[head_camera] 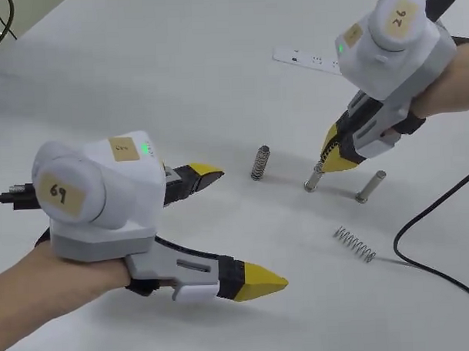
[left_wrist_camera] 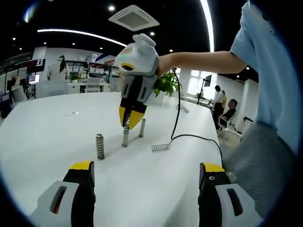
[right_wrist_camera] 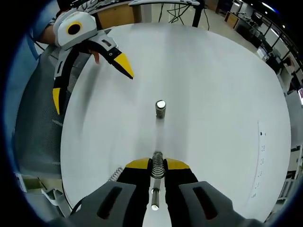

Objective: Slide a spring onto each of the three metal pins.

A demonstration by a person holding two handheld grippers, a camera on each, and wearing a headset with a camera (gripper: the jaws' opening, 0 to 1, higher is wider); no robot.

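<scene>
Metal spring point(right_wrist_camera: 157, 168) in right claw point(right_wrist_camera: 157, 162), above pin point(left_wrist_camera: 125, 139)

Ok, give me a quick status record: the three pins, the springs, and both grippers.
first pin: upright, spring already on it
middle pin: upright, directly under the right gripper
third pin: upright, bare
held spring: pinched upright, lower end at the middle pin's top
loose spring: lying flat on the table, near the third pin
right gripper: shut on the held spring
left gripper: open, holding nothing, apart from the pins
progress: one of three pins done
</scene>
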